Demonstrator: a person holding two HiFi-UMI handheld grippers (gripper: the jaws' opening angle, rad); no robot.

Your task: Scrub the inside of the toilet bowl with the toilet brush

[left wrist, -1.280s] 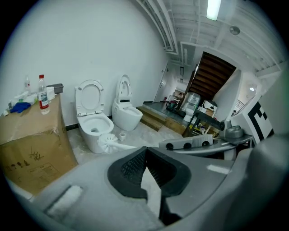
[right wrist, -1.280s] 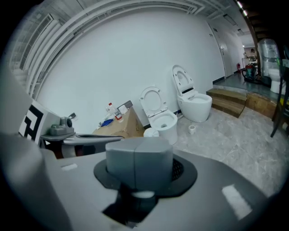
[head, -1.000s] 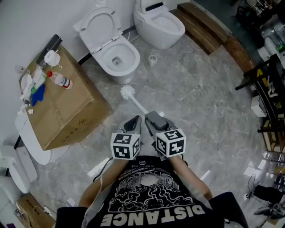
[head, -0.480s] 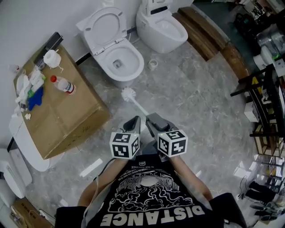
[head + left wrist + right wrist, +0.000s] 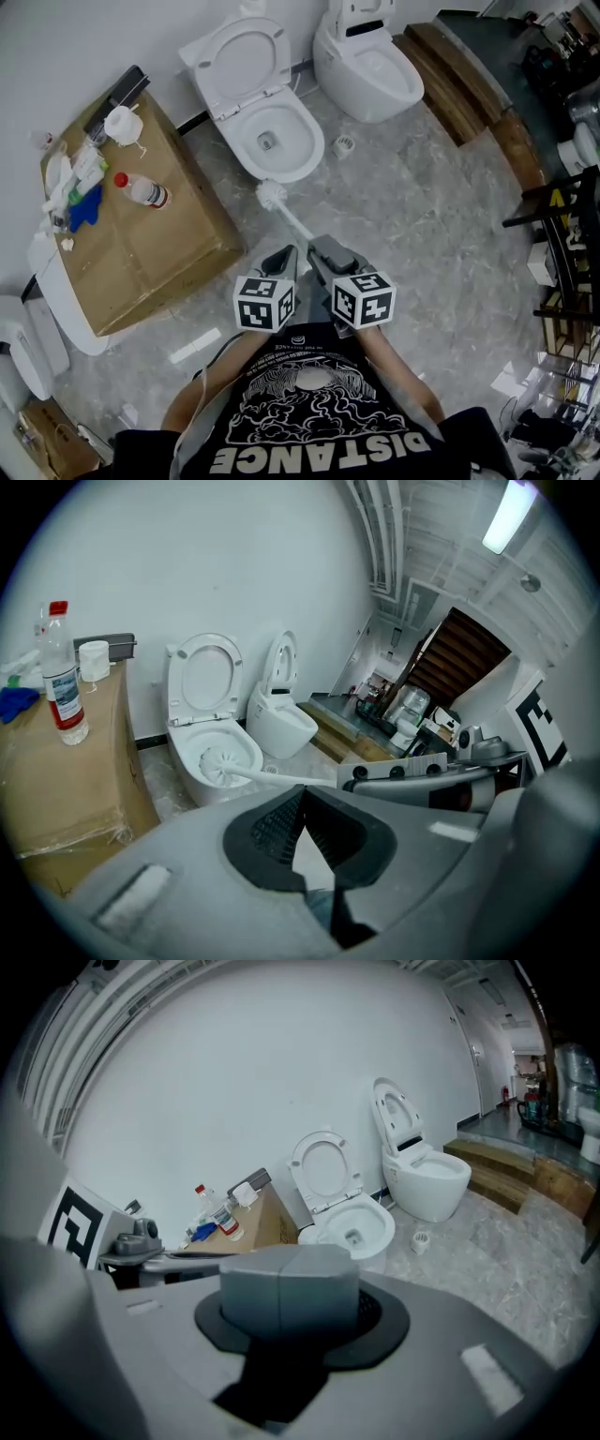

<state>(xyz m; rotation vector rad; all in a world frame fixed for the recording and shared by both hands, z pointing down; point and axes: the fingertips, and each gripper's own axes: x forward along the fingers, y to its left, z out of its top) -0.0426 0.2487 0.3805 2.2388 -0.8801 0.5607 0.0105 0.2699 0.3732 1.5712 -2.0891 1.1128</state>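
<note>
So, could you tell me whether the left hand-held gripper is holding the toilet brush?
No: in the head view the toilet brush runs back into the right hand-held gripper, while the left hand-held gripper holds nothing.

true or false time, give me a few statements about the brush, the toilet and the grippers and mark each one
1. The toilet brush has its head inside the toilet bowl. False: the head hangs just in front of the bowl, over the floor.
2. The right gripper is shut on the brush's handle. True.
3. The left gripper grips the handle too. False: its jaws meet on nothing, beside the handle.
4. The toilet seat is raised. True.
5. The red-capped bottle is on the floor. False: it stands on the cardboard box.
</note>
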